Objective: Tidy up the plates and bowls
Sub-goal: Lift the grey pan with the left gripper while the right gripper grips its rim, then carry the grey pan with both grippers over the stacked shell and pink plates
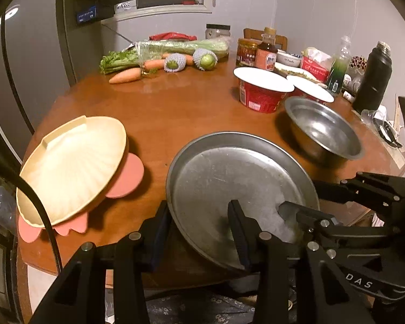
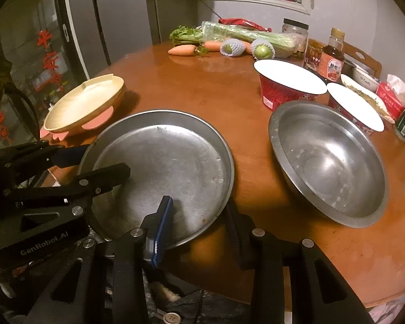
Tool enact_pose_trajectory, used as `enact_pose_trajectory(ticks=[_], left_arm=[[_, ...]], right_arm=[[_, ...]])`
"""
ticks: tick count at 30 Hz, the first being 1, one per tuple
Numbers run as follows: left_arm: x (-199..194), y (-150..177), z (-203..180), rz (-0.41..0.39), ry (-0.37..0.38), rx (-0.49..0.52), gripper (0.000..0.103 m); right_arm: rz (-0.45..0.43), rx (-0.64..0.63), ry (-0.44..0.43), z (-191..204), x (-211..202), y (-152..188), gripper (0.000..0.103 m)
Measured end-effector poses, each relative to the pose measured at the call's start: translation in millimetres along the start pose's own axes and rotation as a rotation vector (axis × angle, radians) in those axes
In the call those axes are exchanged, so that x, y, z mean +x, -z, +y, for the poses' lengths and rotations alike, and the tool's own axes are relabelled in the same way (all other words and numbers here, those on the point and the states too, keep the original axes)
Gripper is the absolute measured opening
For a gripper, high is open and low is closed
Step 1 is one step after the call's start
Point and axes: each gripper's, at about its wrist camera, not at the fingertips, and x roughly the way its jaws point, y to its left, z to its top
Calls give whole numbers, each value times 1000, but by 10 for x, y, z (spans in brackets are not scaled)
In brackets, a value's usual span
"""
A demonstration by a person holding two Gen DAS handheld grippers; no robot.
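Round wooden worktop (image 2: 202,89) is carrying everything, w/ a fridge behind it & food clutter along the far side. Landmark = steel plate (image 2: 162,167), sitting at the near worktop edge & overhanging it slightly toward the person.

Both grippers are straddling that plate's near rim. Left hand-held gripper (image 1: 199,232) is clamping the near-left rim: one finger inside on the plate floor, the other outside under the lip, so it's grasping the plate. Right hand-held gripper (image 2: 199,224) is working the near-right rim the same way, blue-padded finger inside, other finger outside; looks clenched on the rim too, tho exact pad contact is hard to confirm.

Plate is round, so no long axis; it's lying directly ahead of both grippers, equally close to each.

Steel bowl (image 2: 329,162) is sitting right of the plate, near but apart. Cream shell-shaped plate (image 2: 83,105) on a pink mat (image 1: 127,175) is sitting left of the plate, also apart.

Open room: bare wood beyond the plate's far rim. Noodle tubs (image 2: 289,86) are crowding beyond the bowl, so a lift needs to be going up first, not sliding right
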Motion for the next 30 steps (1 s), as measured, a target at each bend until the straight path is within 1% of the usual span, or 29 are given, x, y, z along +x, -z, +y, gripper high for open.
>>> enact_pose_trajectory(ticks=[8, 13, 22, 30], left_arm=[[-152, -73, 58, -27, 3, -12, 44], [-265, -103, 111, -50, -12, -16, 44], [-457, -179, 282, -113, -69, -54, 44], [-565, -209, 550, -142, -116, -106, 44]], right_arm=[[-43, -10, -2, 51, -150, -56, 39], [-70, -23, -5, 114, -237, -136, 39], [-109, -54, -12, 296, -281, -353, 39], [-154, -107, -27, 549, -299, -611, 39]])
